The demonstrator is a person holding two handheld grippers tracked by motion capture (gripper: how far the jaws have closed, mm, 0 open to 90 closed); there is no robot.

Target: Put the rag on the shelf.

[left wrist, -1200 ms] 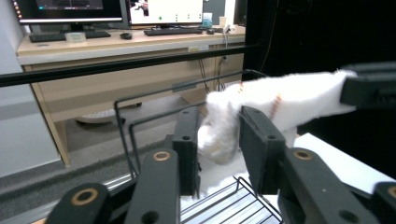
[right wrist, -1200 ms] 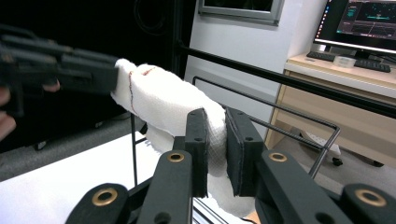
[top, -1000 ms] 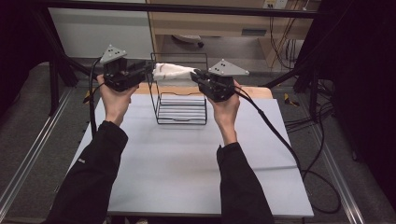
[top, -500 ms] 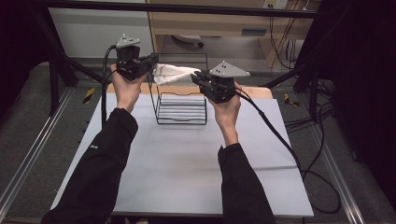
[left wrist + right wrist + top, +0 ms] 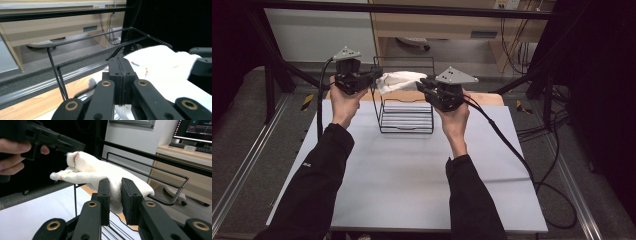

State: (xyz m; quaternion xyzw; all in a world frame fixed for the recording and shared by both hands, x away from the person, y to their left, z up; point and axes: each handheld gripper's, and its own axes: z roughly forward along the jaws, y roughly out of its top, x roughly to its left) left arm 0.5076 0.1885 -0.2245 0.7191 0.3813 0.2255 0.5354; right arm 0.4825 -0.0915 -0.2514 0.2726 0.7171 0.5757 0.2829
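White cloth [image 5: 398,80] stretched over the wire rack [image 5: 407,117] at the table's far edge — left claw [image 5: 374,76] clamped on its left end, right claw [image 5: 426,86] pinching its right; uneven pull could tip the rack.

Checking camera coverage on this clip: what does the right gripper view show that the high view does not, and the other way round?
Right gripper view: the right gripper's black jaws pressed on a fold of the white woven cloth, red stitching at its corner, and a computer monitor behind. High view: the black-sleeved forearms, the grey tabletop and the trailing black cable. Both: the cloth at the top of the black wire rack, with the left gripper at its other end.
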